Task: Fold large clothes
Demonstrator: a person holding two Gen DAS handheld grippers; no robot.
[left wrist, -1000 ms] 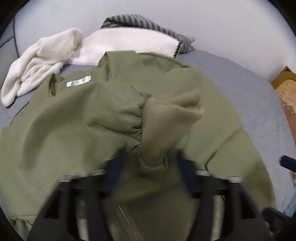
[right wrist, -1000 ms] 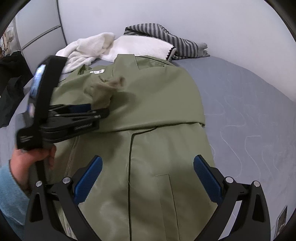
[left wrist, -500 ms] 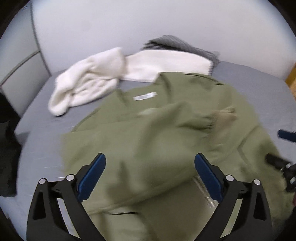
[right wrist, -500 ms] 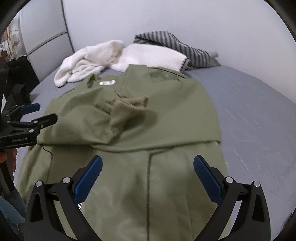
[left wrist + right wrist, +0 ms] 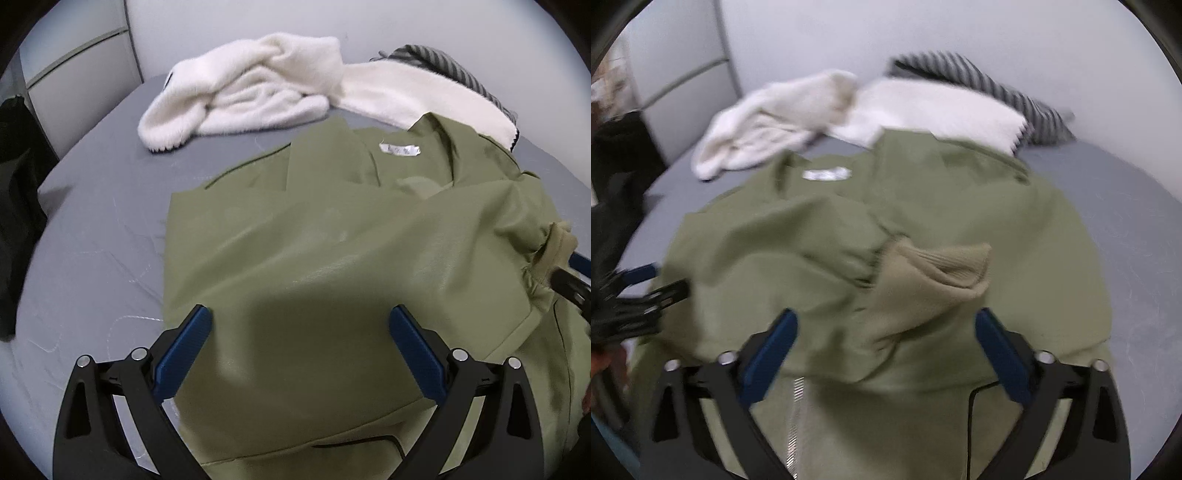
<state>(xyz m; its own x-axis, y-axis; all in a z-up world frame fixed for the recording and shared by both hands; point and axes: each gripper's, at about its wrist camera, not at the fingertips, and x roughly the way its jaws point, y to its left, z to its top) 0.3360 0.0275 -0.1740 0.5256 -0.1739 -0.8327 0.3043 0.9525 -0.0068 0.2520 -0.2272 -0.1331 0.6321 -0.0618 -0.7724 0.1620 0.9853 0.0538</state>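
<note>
Olive jacket (image 5: 332, 266) spread on grey bed (image 5: 96, 206), cream fleece (image 5: 251, 96) behind

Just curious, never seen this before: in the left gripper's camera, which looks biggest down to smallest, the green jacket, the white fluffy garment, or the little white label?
1. green jacket, though it lies nearest the camera
2. white fluffy garment
3. white label
</note>
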